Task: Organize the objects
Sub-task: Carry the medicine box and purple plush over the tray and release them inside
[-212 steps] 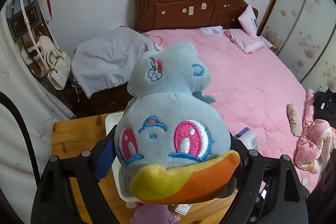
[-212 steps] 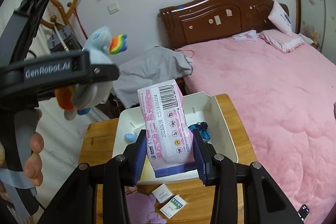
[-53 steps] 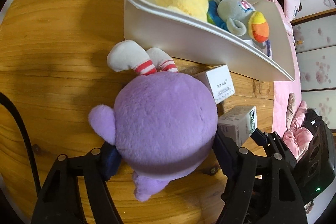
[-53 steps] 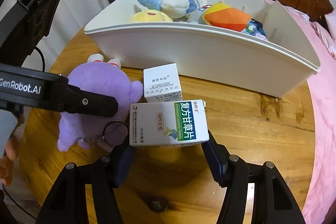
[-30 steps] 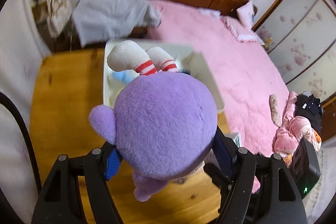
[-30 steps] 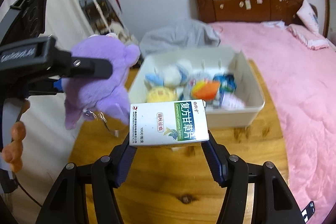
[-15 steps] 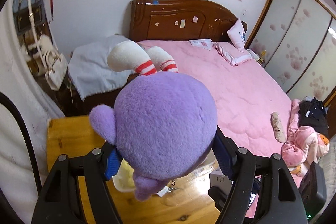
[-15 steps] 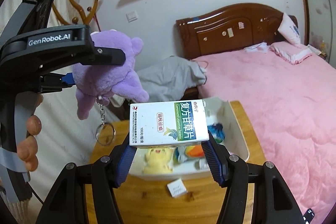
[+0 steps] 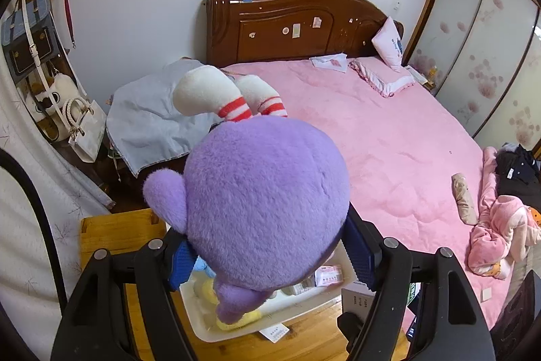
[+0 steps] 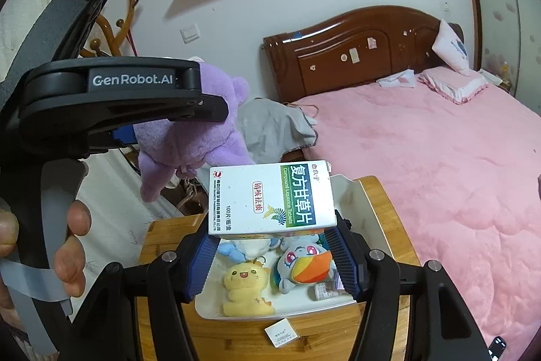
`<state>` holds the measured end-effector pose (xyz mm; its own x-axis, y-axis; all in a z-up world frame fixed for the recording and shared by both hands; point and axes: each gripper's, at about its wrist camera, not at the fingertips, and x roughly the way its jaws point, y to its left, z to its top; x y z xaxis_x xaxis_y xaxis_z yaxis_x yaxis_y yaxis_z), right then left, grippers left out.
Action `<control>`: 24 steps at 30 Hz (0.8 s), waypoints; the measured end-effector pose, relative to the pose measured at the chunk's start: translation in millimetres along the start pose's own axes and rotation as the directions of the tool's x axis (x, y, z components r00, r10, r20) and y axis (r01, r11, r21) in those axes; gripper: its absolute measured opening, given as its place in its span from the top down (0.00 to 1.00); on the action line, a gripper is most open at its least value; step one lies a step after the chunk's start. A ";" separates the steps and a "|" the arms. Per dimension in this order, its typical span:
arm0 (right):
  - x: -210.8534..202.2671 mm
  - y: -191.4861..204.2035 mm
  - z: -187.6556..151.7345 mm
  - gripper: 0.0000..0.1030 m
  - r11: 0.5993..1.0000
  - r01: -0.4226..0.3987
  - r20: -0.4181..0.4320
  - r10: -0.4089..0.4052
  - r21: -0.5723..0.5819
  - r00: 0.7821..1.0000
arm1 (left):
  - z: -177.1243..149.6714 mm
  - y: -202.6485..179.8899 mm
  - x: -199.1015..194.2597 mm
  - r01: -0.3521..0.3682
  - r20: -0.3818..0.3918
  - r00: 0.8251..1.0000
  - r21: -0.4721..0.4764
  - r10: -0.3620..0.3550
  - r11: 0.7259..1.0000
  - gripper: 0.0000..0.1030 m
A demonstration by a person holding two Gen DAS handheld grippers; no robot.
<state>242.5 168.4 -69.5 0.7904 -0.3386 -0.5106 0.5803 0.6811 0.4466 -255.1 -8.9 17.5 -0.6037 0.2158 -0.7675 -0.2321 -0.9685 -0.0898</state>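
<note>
between the left jaws, a round fuzzy purple plush [image 9: 263, 202].

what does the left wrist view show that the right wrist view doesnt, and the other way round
Only the left wrist view: the wardrobe doors, the pink clothes heaped on the bed's far edge, and the bags hanging on the wall.

Only the right wrist view: the medicine box clamped in the right tongs, the yellow plush and rainbow-maned plush seen clearly in the white bin, and a hand gripping the left tongs' handle.

Both: the purple plush held in the left tongs, the bin, wooden table, small white box, pink bed and headboard.
</note>
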 end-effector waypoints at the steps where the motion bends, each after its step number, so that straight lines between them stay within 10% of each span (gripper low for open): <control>1: 2.5 -0.5 0.4 0.39 1.000 0.006 -0.003 -0.006 0.002 1.000 | 0.0 0.2 3.7 -0.003 -0.009 1.000 0.002 0.004 1.000 0.25; 24: 73.7 -4.0 -36.0 0.23 0.997 0.067 -0.217 -0.072 -0.028 0.974 | -13.8 0.8 55.2 -0.089 -0.129 0.987 0.073 0.098 0.993 0.11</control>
<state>291.3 164.1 -135.3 0.6851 -0.2377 -0.6886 0.6266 0.6744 0.3906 -278.1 0.6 -33.7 -0.5199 0.1017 -0.8481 -0.2323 -0.9723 0.0258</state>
